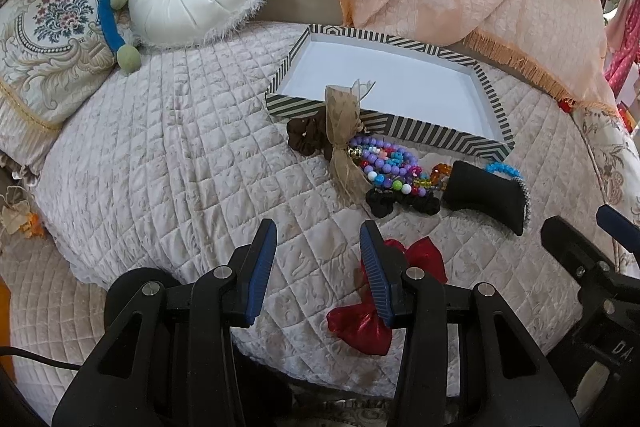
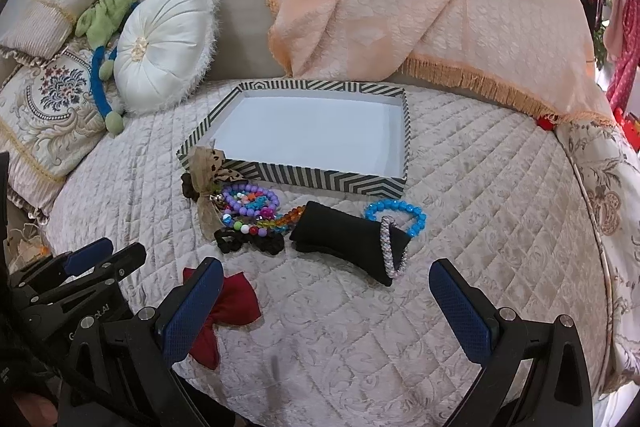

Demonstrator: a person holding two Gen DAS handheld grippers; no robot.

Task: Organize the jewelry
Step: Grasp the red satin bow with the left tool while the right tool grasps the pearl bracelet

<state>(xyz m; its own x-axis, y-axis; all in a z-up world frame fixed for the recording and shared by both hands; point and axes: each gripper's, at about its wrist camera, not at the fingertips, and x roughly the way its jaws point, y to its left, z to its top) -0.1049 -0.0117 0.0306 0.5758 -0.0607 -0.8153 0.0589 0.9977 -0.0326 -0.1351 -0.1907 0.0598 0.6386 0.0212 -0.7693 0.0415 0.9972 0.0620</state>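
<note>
Left claw (image 1: 318,259) spread, empty; right claw (image 2: 326,291) spread, empty; bare quilt (image 2: 360,339) beneath both.

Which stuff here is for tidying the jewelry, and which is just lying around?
For the job:
- striped box
- bead bracelets
- blue bracelet
- black cushion with a sparkly bracelet around it
- scrunchies
- red bow

Just lying about:
- round white pillow
- peach blanket
- green toy

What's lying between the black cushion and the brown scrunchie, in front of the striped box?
A heap of colourful beaded bracelets lies between the black cushion and the brown scrunchie, with a black scrunchie just nearer. Clearest in the right wrist view.
</note>
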